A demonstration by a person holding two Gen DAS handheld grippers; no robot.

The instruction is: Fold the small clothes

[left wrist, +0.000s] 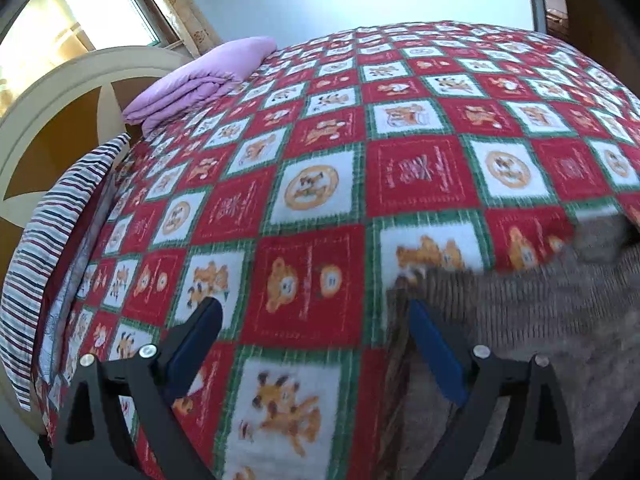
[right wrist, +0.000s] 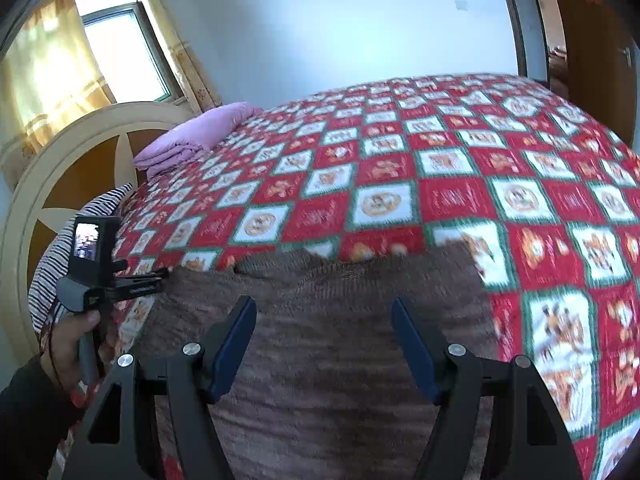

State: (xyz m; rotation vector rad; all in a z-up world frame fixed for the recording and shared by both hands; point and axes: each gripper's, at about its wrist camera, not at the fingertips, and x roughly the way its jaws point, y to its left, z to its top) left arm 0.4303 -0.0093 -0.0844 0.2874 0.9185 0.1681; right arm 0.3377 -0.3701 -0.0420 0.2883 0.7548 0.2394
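Left wrist view has the left gripper [left wrist: 316, 320] spread wide and empty with the brown knit [left wrist: 520, 320] at near right on the quilt [left wrist: 320, 160], while the right wrist view, the only one showing the hand [right wrist: 74, 344], has the right gripper [right wrist: 324, 320] gaping empty over it, so I'd guess we're between folds and next needs an edge pinched.

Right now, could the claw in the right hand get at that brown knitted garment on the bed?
Probably yes. The right claw hangs open just above the brown knitted garment, which lies flat on the bedspread with nothing between them.
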